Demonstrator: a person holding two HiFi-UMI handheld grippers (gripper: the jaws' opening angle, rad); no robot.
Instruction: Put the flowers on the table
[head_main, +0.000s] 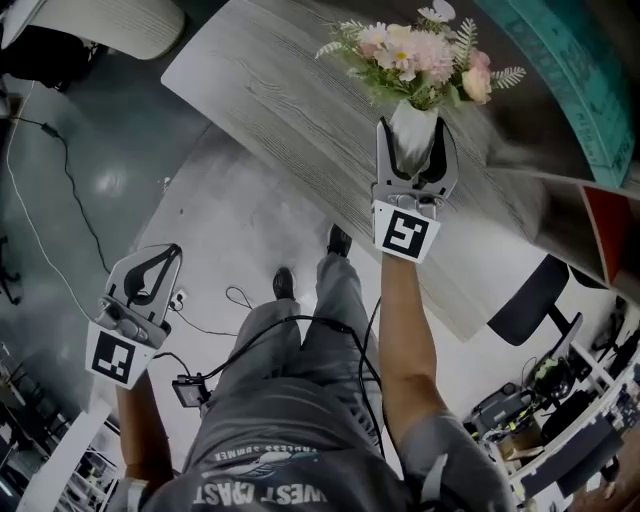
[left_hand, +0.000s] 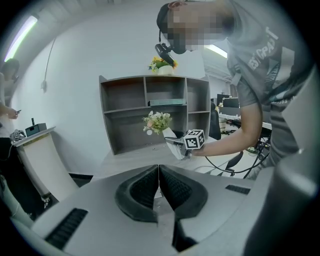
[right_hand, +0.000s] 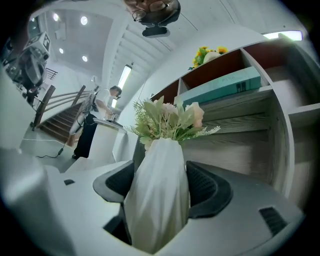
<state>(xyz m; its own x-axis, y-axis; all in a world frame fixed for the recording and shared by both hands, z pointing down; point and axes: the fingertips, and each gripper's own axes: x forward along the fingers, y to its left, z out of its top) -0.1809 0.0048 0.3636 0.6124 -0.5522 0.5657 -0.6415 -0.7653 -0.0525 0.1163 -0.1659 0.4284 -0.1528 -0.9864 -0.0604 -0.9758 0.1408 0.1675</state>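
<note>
Over the table (head_main: 290, 120), right gripper (head_main: 412, 150) clamps flowers (head_main: 415, 55).

Ahead of you a grey open shelf unit (left_hand: 155, 112) stands against a plain white wall (left_hand: 85, 65). A teal book (right_hand: 220, 86) lies on one of its upper shelves, and yellow blooms (left_hand: 162, 64) sit on its top. The pale wood-grain table (head_main: 290, 110) runs just in front of the unit. To the unit's left you have a white curved counter (left_hand: 42, 150) and a staircase (right_hand: 57, 120). To its right is a black office chair (head_main: 530, 300). A strip light (left_hand: 22, 32) glows on the ceiling left of the unit. The floor (head_main: 110, 190) before it is glossy grey, and a cable (head_main: 66, 150) lies across it.
</note>
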